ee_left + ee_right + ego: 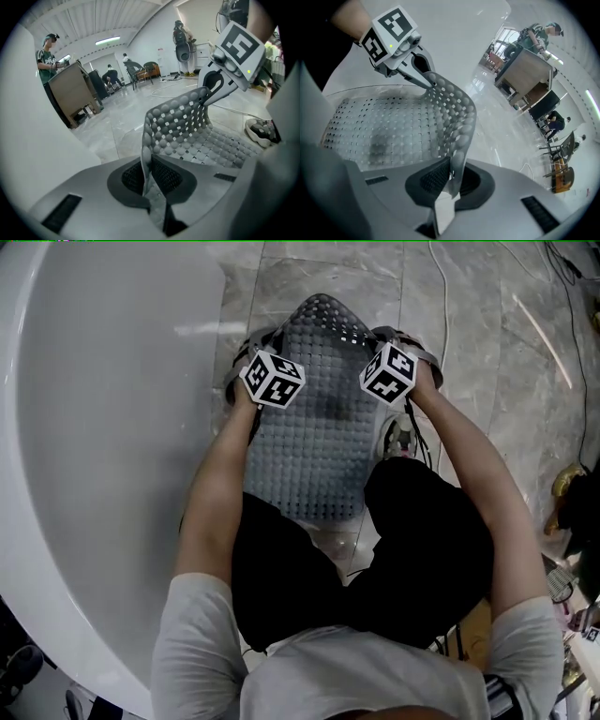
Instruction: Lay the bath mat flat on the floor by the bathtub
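A grey perforated bath mat [323, 418] with a bumpy surface lies on the marble floor beside the white bathtub [103, 456]. Its near part rests flat on the floor and its far edge curls upward. My left gripper [246, 379] is shut on the mat's far-left edge [154, 140]. My right gripper [412, 362] is shut on the far-right edge [457, 140]. In each gripper view the mat's edge is pinched between the jaws, and the other gripper [220, 79] [410, 63] shows holding the opposite corner.
A white shoe [396, 435] sits at the mat's right side, close to my knee. Cables [441, 306] run over the floor tiles to the right. Several people, chairs and a wooden cabinet [70, 91] stand far off in the room.
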The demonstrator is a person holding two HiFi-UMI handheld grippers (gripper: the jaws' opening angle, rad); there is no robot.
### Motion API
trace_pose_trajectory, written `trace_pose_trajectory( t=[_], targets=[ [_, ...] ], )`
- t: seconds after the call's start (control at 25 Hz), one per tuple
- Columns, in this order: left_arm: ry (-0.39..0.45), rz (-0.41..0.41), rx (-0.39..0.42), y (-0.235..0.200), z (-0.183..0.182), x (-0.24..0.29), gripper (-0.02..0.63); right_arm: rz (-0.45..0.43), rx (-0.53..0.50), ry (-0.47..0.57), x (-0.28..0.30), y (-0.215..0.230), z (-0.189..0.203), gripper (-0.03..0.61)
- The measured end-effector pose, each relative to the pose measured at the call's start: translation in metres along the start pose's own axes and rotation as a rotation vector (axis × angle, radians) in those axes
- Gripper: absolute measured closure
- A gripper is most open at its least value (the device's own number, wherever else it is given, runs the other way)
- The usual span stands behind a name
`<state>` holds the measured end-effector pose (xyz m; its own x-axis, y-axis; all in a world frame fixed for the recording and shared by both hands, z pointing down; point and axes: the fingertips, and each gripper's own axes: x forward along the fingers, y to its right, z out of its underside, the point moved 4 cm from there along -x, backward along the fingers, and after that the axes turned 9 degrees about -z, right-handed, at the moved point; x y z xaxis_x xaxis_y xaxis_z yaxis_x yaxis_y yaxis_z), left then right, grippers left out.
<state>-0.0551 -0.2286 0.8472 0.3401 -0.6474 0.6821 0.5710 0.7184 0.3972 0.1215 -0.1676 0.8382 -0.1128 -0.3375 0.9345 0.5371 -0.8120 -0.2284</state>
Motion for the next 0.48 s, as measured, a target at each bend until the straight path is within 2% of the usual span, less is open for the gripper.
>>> trace_pose_trajectory(
  t=[0.2,0.36,0.48],
  targets=[
    [-0.066,-0.032,-0.047,-0.001,0.021,0.02,0.583,-0.027,-0.034,-0.026,0.015,0.003,0.0,0.554],
    [-0.095,-0.088,0.018,0.008,0.018,0.036,0.583,-0.051,-0.15,-0.048,0.024,0.004,0.0,0.554],
    [-0.113,-0.141,0.002,0.002,0.012,0.047,0.583,-0.063,-0.187,-0.034,0.029,0.004,-0.001,0.554]
  ],
)
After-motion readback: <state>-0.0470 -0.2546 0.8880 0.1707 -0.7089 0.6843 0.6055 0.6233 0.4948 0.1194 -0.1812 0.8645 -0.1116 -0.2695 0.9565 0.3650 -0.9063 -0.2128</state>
